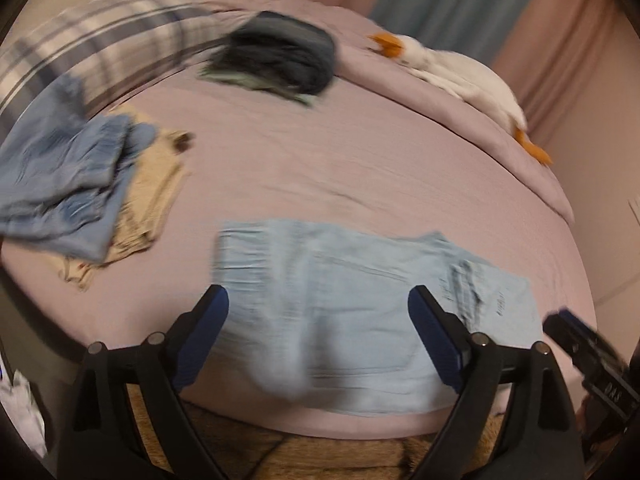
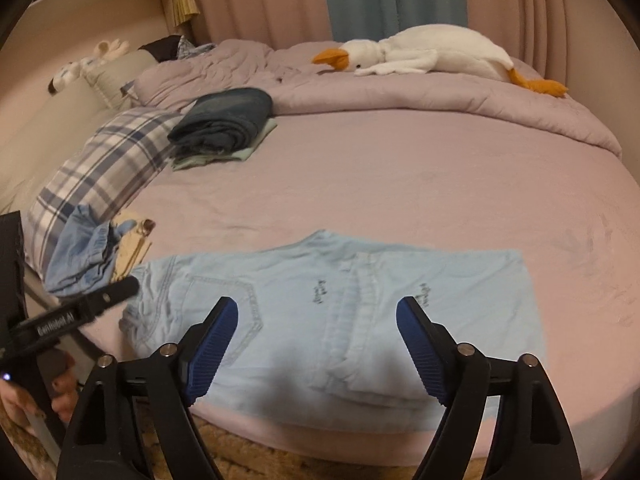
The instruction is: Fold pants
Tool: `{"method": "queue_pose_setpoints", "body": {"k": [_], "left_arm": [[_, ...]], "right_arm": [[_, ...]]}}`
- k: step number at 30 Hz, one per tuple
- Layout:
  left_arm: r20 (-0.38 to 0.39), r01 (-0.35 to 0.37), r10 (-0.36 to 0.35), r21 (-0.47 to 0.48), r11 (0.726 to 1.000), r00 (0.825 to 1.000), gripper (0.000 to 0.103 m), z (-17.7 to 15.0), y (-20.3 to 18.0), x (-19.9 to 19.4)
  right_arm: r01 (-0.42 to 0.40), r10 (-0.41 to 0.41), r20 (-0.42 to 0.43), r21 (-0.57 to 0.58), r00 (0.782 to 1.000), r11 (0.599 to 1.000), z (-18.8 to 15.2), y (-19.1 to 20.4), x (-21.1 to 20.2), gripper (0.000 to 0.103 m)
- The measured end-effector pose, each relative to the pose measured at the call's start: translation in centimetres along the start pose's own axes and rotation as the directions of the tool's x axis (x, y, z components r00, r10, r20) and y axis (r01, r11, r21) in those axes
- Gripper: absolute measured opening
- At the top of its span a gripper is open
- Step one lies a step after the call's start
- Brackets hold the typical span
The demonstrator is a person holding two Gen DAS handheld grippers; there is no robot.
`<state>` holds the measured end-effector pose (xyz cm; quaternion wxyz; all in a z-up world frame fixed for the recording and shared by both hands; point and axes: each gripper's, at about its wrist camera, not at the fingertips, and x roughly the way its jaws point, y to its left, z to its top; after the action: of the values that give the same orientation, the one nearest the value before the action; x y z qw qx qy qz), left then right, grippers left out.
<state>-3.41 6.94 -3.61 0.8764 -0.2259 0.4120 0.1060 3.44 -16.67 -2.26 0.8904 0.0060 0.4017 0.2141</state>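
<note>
On one bed [image 2: 400,184], one folded pants [image 2: 320,320] lies under two wide-apart, empty jaws.

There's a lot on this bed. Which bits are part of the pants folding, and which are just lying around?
Part of the job:
light blue pants, folded at the near edge
left tool, open
right tool, open

Just lying about:
stuffed goose
dark folded stack
plaid pillow
crumpled blue and tan clothes

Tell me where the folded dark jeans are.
In the right wrist view, the folded dark jeans sit far left on the bed, atop a pale green garment, beside the plaid pillow.
</note>
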Motion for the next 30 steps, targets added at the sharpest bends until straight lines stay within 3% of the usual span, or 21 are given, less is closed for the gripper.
{"method": "queue_pose_setpoints", "body": {"k": [7,15,17,19,20,21,25,30], "left_arm": [[-0.031,-0.097,0.095,-0.063,0.993,0.995,0.092,-0.9,4.0,1.6],[-0.147,0.001,-0.025,-0.164,0.986,0.989,0.091,-2.4,6.2,5.0],[-0.143,0.0,-0.024,-0.163,0.987,0.989,0.09,-2.7,6.1,5.2],[-0.128,0.017,-0.037,-0.154,0.988,0.991,0.085,-2.6,5.7,5.1],[-0.129,0.046,-0.068,-0.164,0.985,0.989,0.074,-2.6,5.6,5.1],[-0.131,0.05,-0.074,-0.175,0.983,0.989,0.071,-2.6,5.5,5.3],[-0.117,0.038,-0.056,-0.154,0.987,0.992,0.07,-2.8,5.0,6.0],[-0.12,0.035,-0.053,-0.146,0.989,0.991,0.047,-2.7,4.6,6.1]], "right_arm": [[0.044,-0.044,-0.025,0.018,0.999,0.999,-0.7,0.4,1.0,0.081],[0.065,-0.063,-0.044,0.048,0.997,0.997,-1.1,0.3,1.3,0.081],[0.067,-0.065,-0.047,0.039,0.997,0.997,-1.1,0.4,1.3,0.081],[0.069,-0.067,-0.05,0.038,0.997,0.997,-1.2,0.4,1.3,0.081],[0.069,-0.067,-0.053,0.041,0.996,0.997,-1.2,0.3,1.4,0.081],[0.068,-0.066,-0.055,0.046,0.996,0.997,-1.2,0.3,1.5,0.081],[0.058,-0.055,-0.058,0.061,0.997,0.996,-1.3,-0.1,1.6,0.081],[0.049,-0.045,-0.064,0.074,0.997,0.996,-1.5,-0.3,1.7,0.081]]}}
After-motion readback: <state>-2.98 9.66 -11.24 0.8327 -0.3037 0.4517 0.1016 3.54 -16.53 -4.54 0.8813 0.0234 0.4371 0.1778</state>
